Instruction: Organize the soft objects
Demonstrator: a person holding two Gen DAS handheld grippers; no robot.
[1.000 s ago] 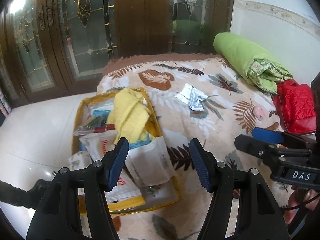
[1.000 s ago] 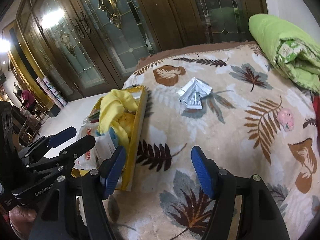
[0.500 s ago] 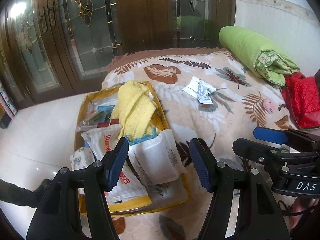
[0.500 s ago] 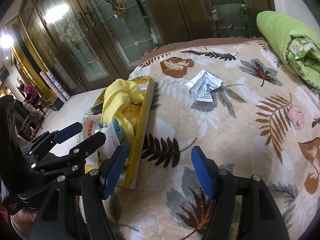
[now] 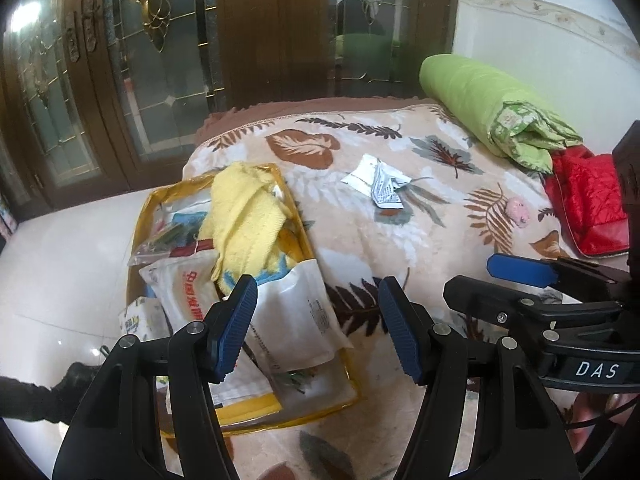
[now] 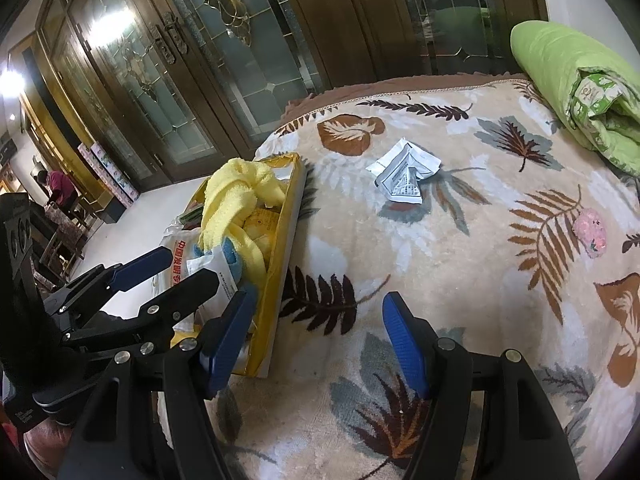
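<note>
On the bed's leaf-print blanket (image 5: 360, 240), at its left edge, we see a yellow-trimmed clear bag (image 5: 320, 396) stuffed with packets, a yellow towel (image 5: 244, 216) draped over its top. Both our left gripper (image 5: 316, 320) and right gripper (image 6: 316, 336) hover with jaws released and nothing between them, the left above the bag and the right just beside it over the blanket. Farther off lie a crumpled white wrapper (image 6: 406, 172), a rolled green quilt (image 5: 492, 108) and a red padded item (image 5: 584, 196).
</note>
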